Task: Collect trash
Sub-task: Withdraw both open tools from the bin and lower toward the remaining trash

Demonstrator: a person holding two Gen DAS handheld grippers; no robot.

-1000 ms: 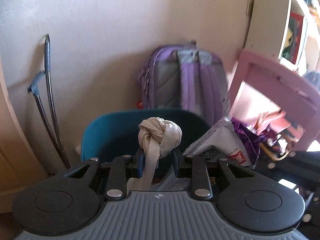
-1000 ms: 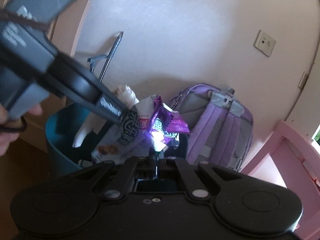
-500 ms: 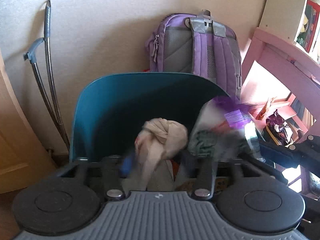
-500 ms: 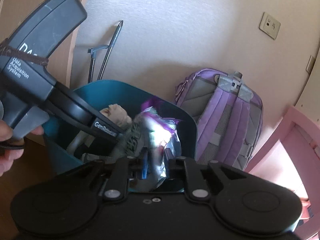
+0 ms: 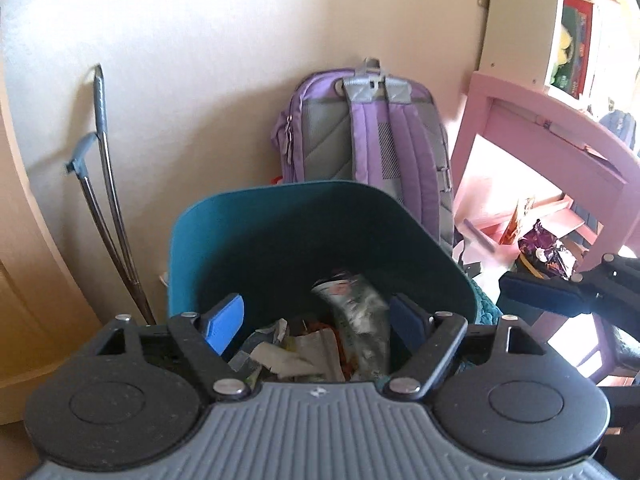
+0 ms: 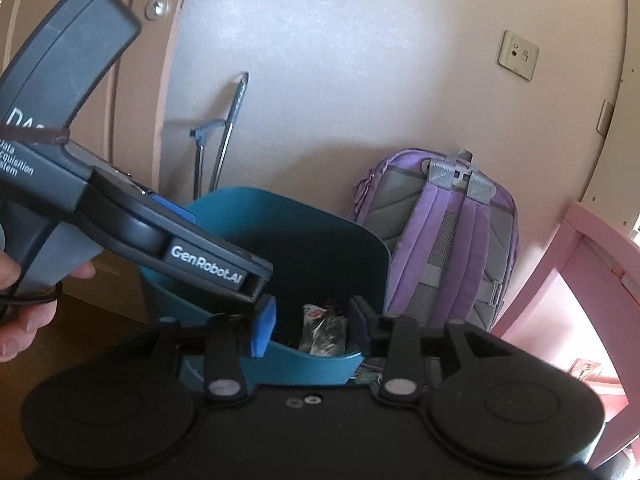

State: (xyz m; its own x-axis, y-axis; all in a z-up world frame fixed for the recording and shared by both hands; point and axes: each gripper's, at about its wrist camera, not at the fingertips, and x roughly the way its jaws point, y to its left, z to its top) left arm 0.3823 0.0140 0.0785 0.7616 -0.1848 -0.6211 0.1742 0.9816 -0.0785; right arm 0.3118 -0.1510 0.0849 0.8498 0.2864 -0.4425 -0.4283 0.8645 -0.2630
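Left wrist view: purple backpack [image 5: 366,132] stands behind the teal bin [image 5: 280,236]; left gripper [image 5: 316,316] and right gripper [image 6: 310,322], jaws just opening and empty, hover over its rim.

Purple backpack [image 5: 362,132] against the wall, beside a pink desk [image 5: 552,120].

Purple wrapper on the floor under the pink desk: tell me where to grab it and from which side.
Grip the crumpled upper fold of the purple wrapper, coming from above and from the bin side. It lies loosely bunched on the floor with raised creases, so the fingers can pinch a ridge. The pink desk frame closes off the far side.
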